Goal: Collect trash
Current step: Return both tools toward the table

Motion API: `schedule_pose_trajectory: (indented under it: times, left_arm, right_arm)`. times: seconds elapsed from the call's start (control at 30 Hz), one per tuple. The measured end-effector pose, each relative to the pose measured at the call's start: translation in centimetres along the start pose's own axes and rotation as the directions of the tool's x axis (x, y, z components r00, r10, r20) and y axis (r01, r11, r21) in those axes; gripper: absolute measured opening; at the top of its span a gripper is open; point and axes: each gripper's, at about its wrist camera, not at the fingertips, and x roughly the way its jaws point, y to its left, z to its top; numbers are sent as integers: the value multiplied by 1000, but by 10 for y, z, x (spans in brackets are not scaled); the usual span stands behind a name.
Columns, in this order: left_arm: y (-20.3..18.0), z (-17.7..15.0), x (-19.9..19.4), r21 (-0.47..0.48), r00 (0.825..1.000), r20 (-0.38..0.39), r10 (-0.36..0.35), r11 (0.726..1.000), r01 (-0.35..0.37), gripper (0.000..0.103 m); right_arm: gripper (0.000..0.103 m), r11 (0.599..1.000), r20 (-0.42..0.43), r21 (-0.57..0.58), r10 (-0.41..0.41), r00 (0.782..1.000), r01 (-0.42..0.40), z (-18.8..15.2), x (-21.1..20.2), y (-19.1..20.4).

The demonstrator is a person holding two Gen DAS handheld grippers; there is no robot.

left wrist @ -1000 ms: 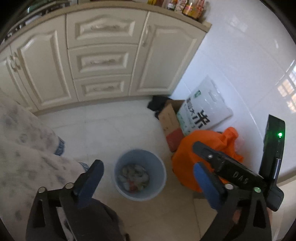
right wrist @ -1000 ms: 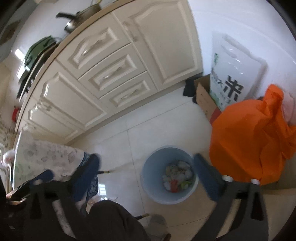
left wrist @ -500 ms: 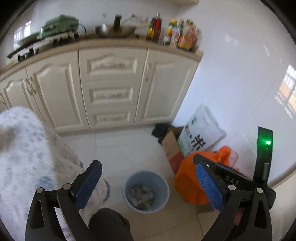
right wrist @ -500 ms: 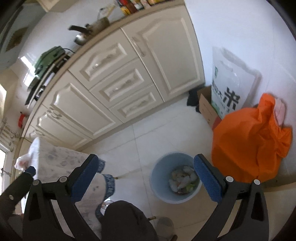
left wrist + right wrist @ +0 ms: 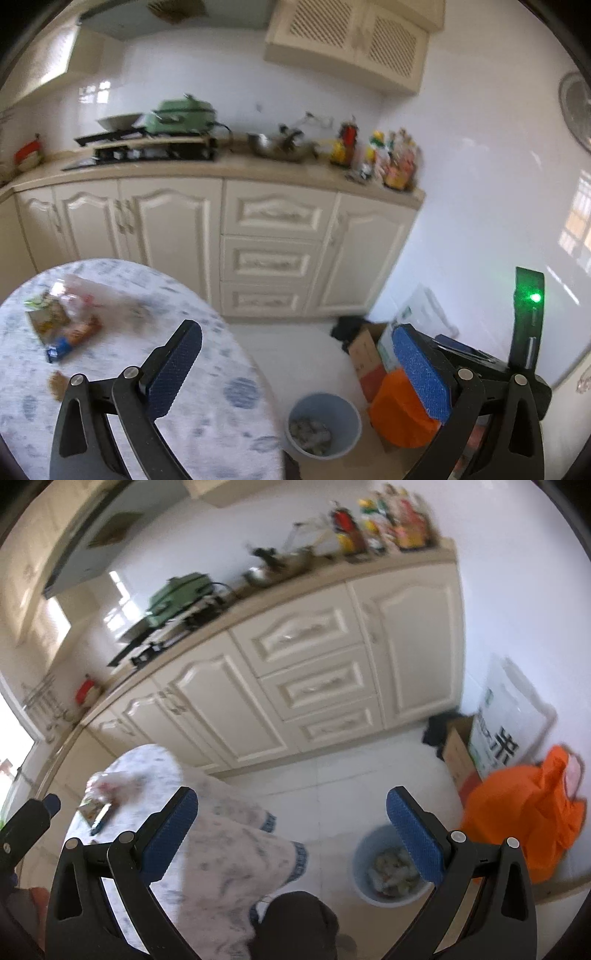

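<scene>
Cream kitchen cabinets (image 5: 273, 236) fill the far side, straight ahead of both claws, with a green pot (image 5: 181, 116) and bottles (image 5: 384, 158) on the counter above. Below and to the left of the left claw (image 5: 295, 369) lies a round table (image 5: 122, 369) under a white cloth with blue flecks; its cloth hangs between the right claw (image 5: 291, 834) and the floor. An orange bag (image 5: 524, 812) slumps on the floor beyond the right claw's right finger, with a white sack (image 5: 509, 723) and a cardboard box (image 5: 458, 753) behind it against the wall. A pale blue bin (image 5: 369, 853) stands on the floor just inside the right claw's right finger, partly hidden by that finger, with scraps already in it. The trash (image 5: 62, 325), a blurred heap of wrappers, sits on the table up and left of the left claw's left finger, well apart from it. Both claws are spread wide and hold nothing.
</scene>
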Motion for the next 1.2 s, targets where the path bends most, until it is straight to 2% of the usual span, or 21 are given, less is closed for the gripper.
schedule_pose_trajectory:
  times: [0.17,0.33,0.53,0.67,0.77,0.93,1.07,1.2]
  left_arm:
    - [30,-15,-50,-23,996,60,61,998,-60,102]
    - [54,-26,-91,-34,982,114,148,989,-145,102]
    - [79,-44,-128,-69,953,160,256,966,-248,102]
    - [98,-59,-147,-96,929,160,334,942,-322,102]
    - [111,-73,-151,-124,918,135,372,926,-357,102]
    - [127,-89,-142,-145,915,60,399,910,-388,102]
    - [136,-100,-118,-123,916,-23,401,908,-400,102]
    - [141,-104,-82,-99,923,-112,368,920,-379,102]
  right_arm:
    - [103,997,30,-66,49,998,-47,2,-13,49]
    - [103,982,43,-163,100,994,-92,-2,-21,105]
    - [103,947,54,-287,163,985,-142,-17,-28,174]
    - [103,915,62,-370,200,978,-163,-27,-31,214]
    - [103,893,61,-419,210,976,-166,-34,-25,238]
    - [103,864,26,-475,207,978,-170,-46,-3,267]
    - [103,854,-3,-495,183,983,-160,-57,18,276]
    - [103,858,-38,-490,157,987,-156,-62,42,272]
